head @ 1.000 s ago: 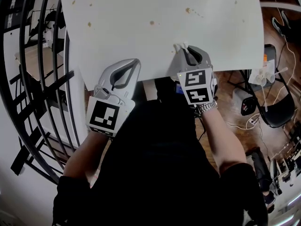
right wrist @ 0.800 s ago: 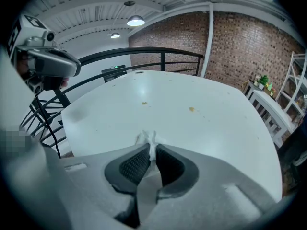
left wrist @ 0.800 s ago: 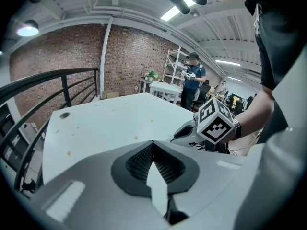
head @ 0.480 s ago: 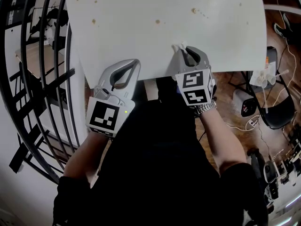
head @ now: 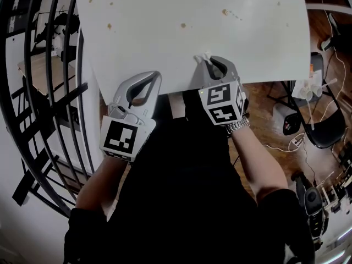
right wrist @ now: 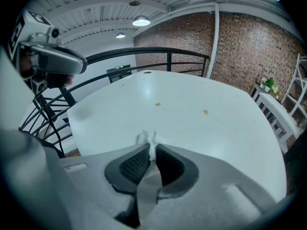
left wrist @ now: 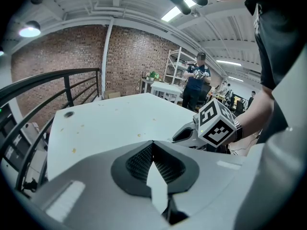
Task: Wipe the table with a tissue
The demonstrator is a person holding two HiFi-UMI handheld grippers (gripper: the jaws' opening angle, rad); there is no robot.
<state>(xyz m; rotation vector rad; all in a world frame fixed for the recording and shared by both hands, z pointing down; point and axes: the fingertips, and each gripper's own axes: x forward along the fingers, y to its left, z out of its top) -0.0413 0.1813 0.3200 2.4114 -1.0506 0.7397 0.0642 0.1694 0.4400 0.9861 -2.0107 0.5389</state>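
A white table [head: 165,48] fills the top of the head view, dotted with small brown crumbs [head: 183,25] and a smear [head: 224,11]. My right gripper [head: 206,61] sits over the table's near edge, shut on a crumpled white tissue [head: 201,56] that sticks out past its tips. In the right gripper view the tissue [right wrist: 147,139] is pinched between the pads, with crumbs [right wrist: 206,112] farther out on the table. My left gripper [head: 152,77] rests at the near edge to the left, shut, holding nothing. Its jaws [left wrist: 152,143] meet at the tips.
A black metal railing [head: 49,92] curves along the table's left side. To the right, on the wooden floor, are a black chair [head: 324,131], white cups [head: 308,89] and cables. A person [left wrist: 195,80] stands beyond the table's far end.
My right gripper has shifted a little to the left along the near edge, with the tissue still in it. The left gripper has barely moved.
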